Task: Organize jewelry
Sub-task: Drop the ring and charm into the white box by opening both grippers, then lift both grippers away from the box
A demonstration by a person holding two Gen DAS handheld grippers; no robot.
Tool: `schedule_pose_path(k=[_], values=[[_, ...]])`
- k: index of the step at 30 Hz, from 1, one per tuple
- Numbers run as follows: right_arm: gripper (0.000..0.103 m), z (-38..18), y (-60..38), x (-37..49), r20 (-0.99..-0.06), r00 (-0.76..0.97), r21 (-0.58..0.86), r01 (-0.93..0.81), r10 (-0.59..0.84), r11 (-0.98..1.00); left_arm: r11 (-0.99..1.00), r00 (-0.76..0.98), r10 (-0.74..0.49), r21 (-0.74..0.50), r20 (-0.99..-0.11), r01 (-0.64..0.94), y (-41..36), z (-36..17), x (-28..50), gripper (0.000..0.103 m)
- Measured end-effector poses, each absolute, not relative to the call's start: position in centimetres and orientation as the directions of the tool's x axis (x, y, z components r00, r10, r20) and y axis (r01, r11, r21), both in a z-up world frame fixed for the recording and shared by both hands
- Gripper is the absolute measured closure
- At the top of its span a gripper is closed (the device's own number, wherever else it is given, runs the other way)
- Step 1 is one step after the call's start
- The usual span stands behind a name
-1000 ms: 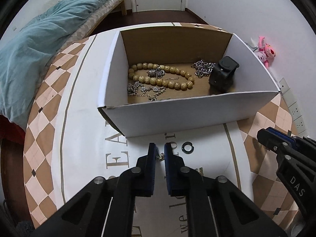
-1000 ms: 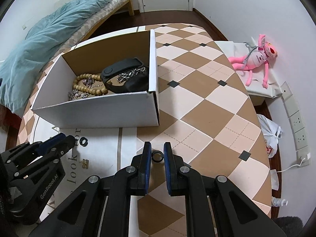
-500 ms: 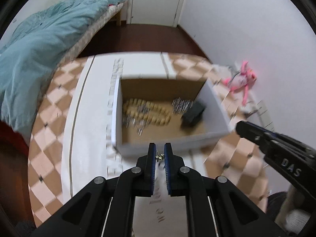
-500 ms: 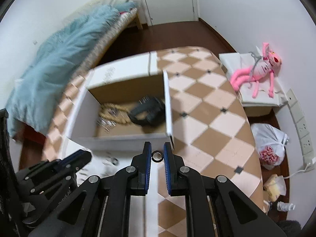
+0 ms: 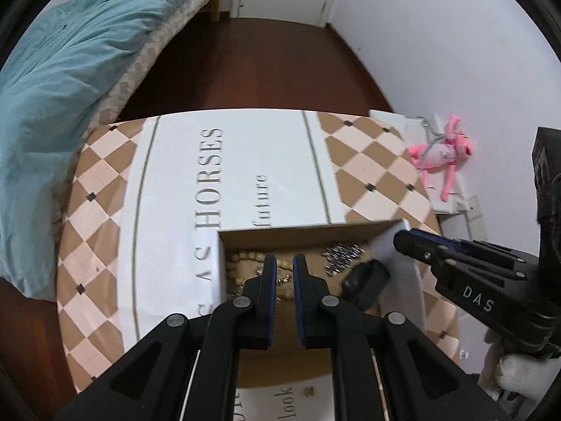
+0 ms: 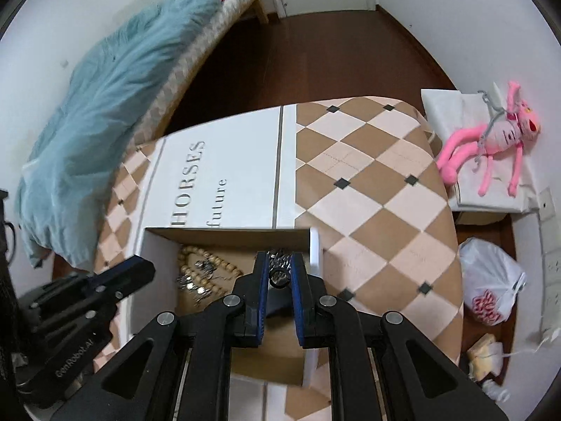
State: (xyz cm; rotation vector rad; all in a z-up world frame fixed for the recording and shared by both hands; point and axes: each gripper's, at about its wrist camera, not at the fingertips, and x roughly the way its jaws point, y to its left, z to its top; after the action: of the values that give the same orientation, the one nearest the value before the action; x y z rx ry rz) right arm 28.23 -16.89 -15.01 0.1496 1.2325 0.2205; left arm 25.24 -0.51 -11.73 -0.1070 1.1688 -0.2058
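Note:
A white cardboard box [image 5: 221, 266] [image 6: 313, 249] stands on the table and holds a wooden bead necklace [image 5: 242, 258] [image 6: 196, 256], a silver chain [image 5: 342, 254] and a black case [image 5: 366, 280]. My left gripper [image 5: 284, 277] is shut on a small gold earring [image 5: 284, 278] and hangs over the box. My right gripper [image 6: 279, 275] is shut on a dark ring [image 6: 279, 275], also over the box. A second small gold piece [image 5: 308, 391] lies on the cloth in front of the box.
The table has a checkered cloth with a white lettered runner [image 5: 245, 161]. A bed with a blue quilt [image 5: 70, 56] is at the left. A pink plush toy [image 6: 491, 140] and a plastic bag [image 6: 491, 294] are at the right.
Both grippers have lifted off the table and moved forward and up over the box, each still holding its piece. The box now sits right under the fingertips.

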Motion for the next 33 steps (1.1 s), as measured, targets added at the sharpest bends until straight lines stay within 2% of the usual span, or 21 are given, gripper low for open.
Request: schedule_pose_path(k=[3, 5, 6, 7, 8, 9, 10, 12, 14, 15, 16, 17, 18, 19, 25, 28, 33], values=[[0.089, -15.7, -16.5, 29.3, -0.938, 0.271, 0.201, -0.086, 0.217, 0.976, 0.985, 0.367, -0.169, -0.150, -0.915, 0.081, -0.3, -11.8, 25.9, 0.092], [0.085, -15.8, -16.5, 29.5, -0.942, 0.272, 0.181, -0.086, 0.197, 0.980, 0.989, 0.379, -0.144, -0.125, -0.914, 0.075, -0.1, -11.5, 26.1, 0.084], [0.082, -15.8, -16.5, 29.5, -0.941, 0.271, 0.184, -0.089, 0.201, 0.979, 0.991, 0.388, -0.133, -0.115, -0.912, 0.070, 0.0, -11.3, 26.1, 0.068], [0.082, -15.7, -16.5, 29.5, -0.942, 0.273, 0.179, -0.088, 0.197, 0.980, 0.992, 0.394, -0.126, -0.109, -0.910, 0.065, 0.1, -11.1, 26.2, 0.044], [0.082, -15.6, -16.4, 29.4, -0.942, 0.280, 0.168, -0.090, 0.187, 0.982, 0.993, 0.404, -0.118, -0.103, -0.907, 0.058, 0.4, -10.9, 26.1, 0.034], [0.080, -15.4, -16.4, 29.3, -0.942, 0.288, 0.152, -0.090, 0.172, 0.984, 0.994, 0.418, -0.105, -0.093, -0.902, 0.049, 0.6, -10.6, 26.1, 0.028], [0.075, -15.2, -16.4, 29.3, -0.941, 0.295, 0.144, -0.088, 0.164, 0.986, 0.995, 0.425, -0.095, -0.083, -0.900, 0.045, 0.8, -10.5, 26.1, 0.028], [0.072, -14.7, -16.5, 29.1, -0.939, 0.311, 0.128, -0.088, 0.149, 0.988, 0.997, 0.434, -0.072, -0.061, -0.898, 0.040, 1.1, -10.4, 25.9, 0.027], [0.072, -14.3, -16.5, 28.7, -0.937, 0.330, 0.092, -0.086, 0.116, 0.992, 0.999, 0.438, -0.050, -0.039, -0.898, 0.034, 1.3, -10.5, 25.7, 0.013], [0.068, -14.1, -16.5, 28.6, -0.936, 0.336, 0.078, -0.084, 0.102, 0.993, 0.999, 0.441, -0.039, -0.031, -0.897, 0.027, 1.4, -10.6, 25.4, 0.005], [0.052, -14.0, -16.5, 28.3, -0.936, 0.343, 0.052, -0.083, 0.078, 0.995, 1.000, 0.445, -0.029, -0.022, -0.895, 0.020, 1.5, -10.7, 25.3, 0.005], [0.042, -14.0, -16.5, 27.9, -0.935, 0.351, 0.029, -0.083, 0.056, 0.996, 1.000, 0.450, -0.017, -0.012, -0.893, 0.014, 1.6, -10.9, 24.9, 0.005], [0.021, -14.1, -16.4, 27.7, -0.934, 0.354, 0.013, -0.086, 0.043, 0.996, 1.000, 0.453, -0.009, -0.005, -0.892, 0.009, 1.7, -11.1, 24.4, 0.005], [0.012, -14.2, -16.3, 27.2, -0.934, 0.356, -0.011, -0.087, 0.021, 0.996, 1.000, 0.452, -0.006, -0.003, -0.892, 0.007, 1.7, -11.4, 24.2, 0.005], [0.011, -15.4, -16.2, 25.3, -0.937, 0.348, -0.052, -0.081, -0.021, 0.995, 1.000, 0.448, 0.007, 0.003, -0.894, -0.010, 2.0, -12.3, 22.5, 0.004], [0.007, -15.4, -16.2, 24.4, -0.935, 0.356, -0.045, -0.071, -0.016, 0.996, 1.000, 0.453, 0.007, 0.000, -0.892, -0.016, 2.0, -12.2, 21.8, 0.004], [0.005, -14.7, -16.4, 23.1, -0.924, 0.382, -0.030, -0.049, -0.009, 0.998, 1.000, 0.471, 0.003, -0.005, -0.882, -0.015, 1.6, -11.6, 20.4, 0.004]])
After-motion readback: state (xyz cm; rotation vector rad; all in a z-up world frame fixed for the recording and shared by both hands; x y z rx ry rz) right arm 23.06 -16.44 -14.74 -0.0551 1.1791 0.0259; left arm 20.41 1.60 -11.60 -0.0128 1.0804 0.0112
